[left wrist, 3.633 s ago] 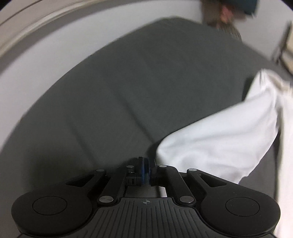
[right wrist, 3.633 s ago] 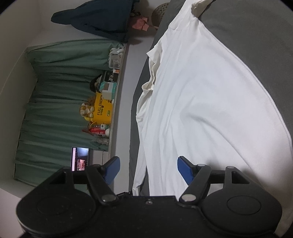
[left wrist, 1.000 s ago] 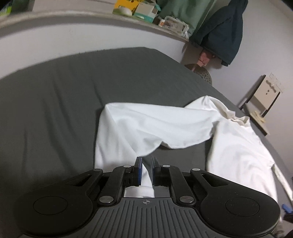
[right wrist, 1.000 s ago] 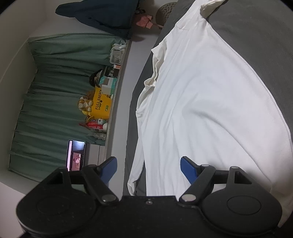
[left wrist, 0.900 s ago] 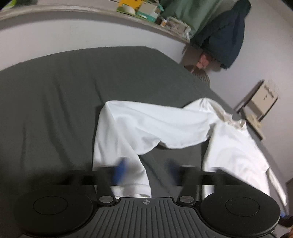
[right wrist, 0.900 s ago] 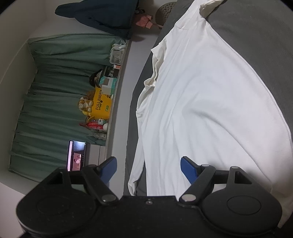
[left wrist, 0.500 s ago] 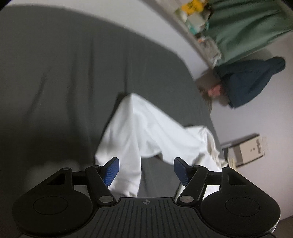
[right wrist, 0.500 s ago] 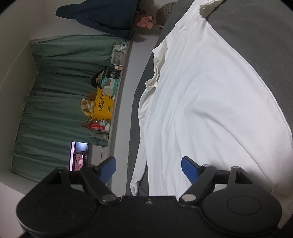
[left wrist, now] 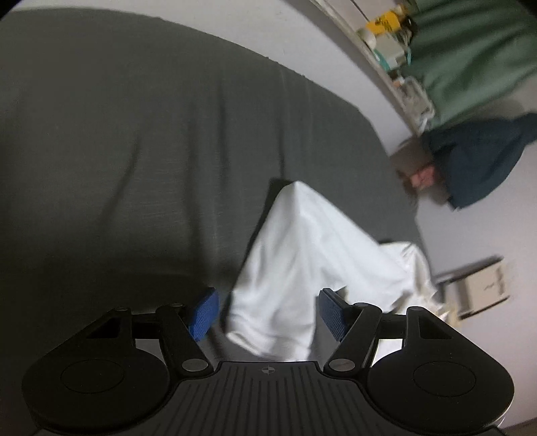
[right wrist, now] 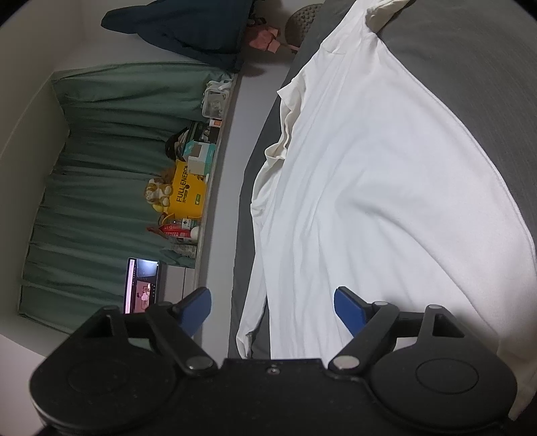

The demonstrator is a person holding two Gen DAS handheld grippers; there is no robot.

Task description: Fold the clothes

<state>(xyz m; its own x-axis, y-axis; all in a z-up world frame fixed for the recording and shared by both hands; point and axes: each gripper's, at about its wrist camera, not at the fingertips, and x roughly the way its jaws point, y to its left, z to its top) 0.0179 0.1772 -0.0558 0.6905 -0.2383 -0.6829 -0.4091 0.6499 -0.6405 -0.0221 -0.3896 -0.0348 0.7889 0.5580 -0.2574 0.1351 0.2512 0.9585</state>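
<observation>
A white shirt (right wrist: pixel 369 187) lies spread on a dark grey bed (right wrist: pixel 486 67). In the left wrist view a folded-over part of the shirt (left wrist: pixel 302 268) lies on the grey bed (left wrist: pixel 134 134), its end between the open blue fingers. My left gripper (left wrist: pixel 266 313) is open and empty, just above that part. My right gripper (right wrist: pixel 272 307) is open and empty, hovering over the shirt's near edge.
A shelf (right wrist: pixel 201 161) along the bed holds boxes, a yellow bag and a plush toy before green curtains (right wrist: pixel 110 151). A dark blue garment (right wrist: pixel 181 23) hangs on the wall. A lit screen (right wrist: pixel 141 285) stands at the left. A small white stand (left wrist: pixel 483 288) sits beside the bed.
My left gripper was shut on the shirt part, laid it over the shirt, then opened and let go. It has since turned and drawn back. The right gripper has stayed open and nearly still.
</observation>
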